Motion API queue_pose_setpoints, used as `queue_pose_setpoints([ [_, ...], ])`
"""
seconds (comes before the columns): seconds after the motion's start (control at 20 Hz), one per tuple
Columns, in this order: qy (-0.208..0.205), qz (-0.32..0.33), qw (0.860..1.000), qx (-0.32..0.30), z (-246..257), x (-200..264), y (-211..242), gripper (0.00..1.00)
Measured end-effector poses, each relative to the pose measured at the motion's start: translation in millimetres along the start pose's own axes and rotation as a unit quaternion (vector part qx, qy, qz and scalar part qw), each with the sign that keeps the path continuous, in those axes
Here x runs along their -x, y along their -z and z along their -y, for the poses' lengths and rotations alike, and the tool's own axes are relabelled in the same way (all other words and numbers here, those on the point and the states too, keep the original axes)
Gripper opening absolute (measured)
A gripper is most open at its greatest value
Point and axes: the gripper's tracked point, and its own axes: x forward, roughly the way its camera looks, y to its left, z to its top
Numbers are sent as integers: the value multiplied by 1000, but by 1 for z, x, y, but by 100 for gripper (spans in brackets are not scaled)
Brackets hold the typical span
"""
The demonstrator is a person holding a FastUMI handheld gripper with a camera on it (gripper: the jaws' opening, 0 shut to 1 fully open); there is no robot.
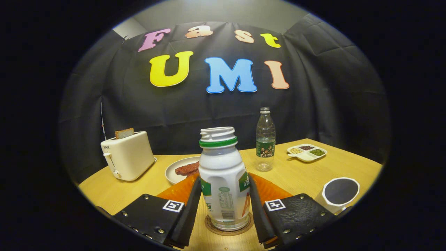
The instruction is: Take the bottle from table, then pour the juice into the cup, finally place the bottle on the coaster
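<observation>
I saw the bottle (224,181) upright on the coaster (229,228), uncapped, btwn gripper (224,205) fingers; both pads seemed to touch its sides. Cup (339,193) stood just beyond the finger on that side.

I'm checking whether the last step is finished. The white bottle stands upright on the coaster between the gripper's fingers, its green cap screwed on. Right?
Not quite: the white bottle has no cap on. The gripper view shows its threaded mouth open above the green ring. The rest holds: it stands upright on the coaster, between the fingers of the gripper, which lie along its sides.
</observation>
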Motion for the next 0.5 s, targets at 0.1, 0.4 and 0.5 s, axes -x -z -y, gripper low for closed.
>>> queue_pose_setpoints([
  [0.1,-1,3,1000,12,-2,-2,1,70],
  [0.4,3,3,1000,14,0,1,3,74],
  [0.5,10,-11,1000,2,4,3,9,75],
])
